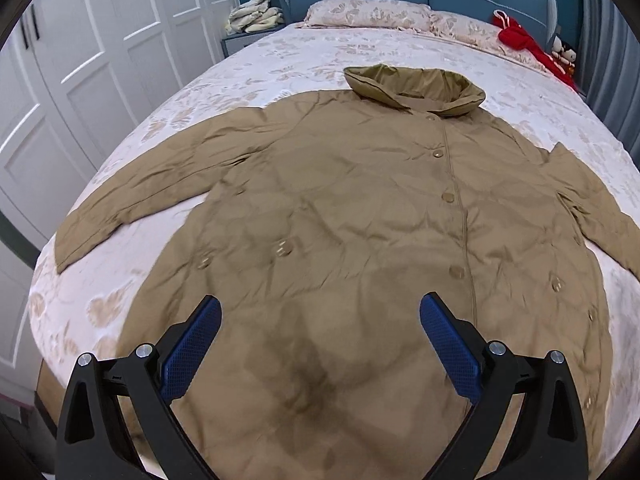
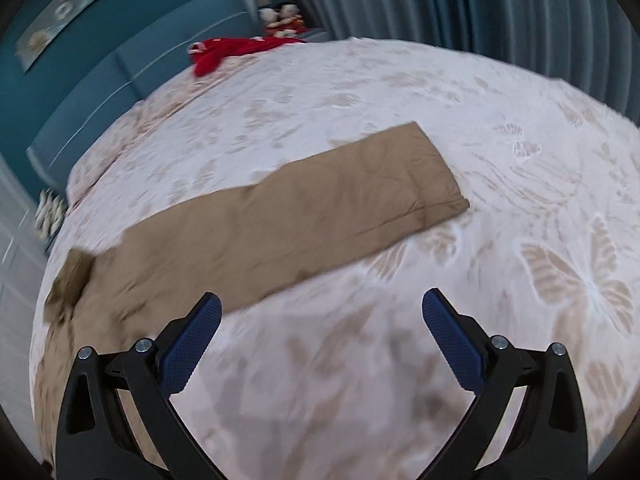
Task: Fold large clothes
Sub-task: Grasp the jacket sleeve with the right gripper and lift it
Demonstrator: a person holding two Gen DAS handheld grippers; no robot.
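Tan quilted coat lies flat, front up, buttoned, on the butterfly-print bedspread — collar toward the headboard, hem toward the camera.

Left gripper hovers over the lower front panel, fingers spread wide, empty.

Right gripper is equally wide and empty, over bare bedspread. The coat's right sleeve runs ahead of it, cuff up-right; its near edge is just beside the left fingertip.

Judgement: right hand is nearer this sleeve — likely first fold inward.

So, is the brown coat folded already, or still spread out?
Spread out: the coat lies flat on the bed, buttoned, both sleeves stretched sideways.
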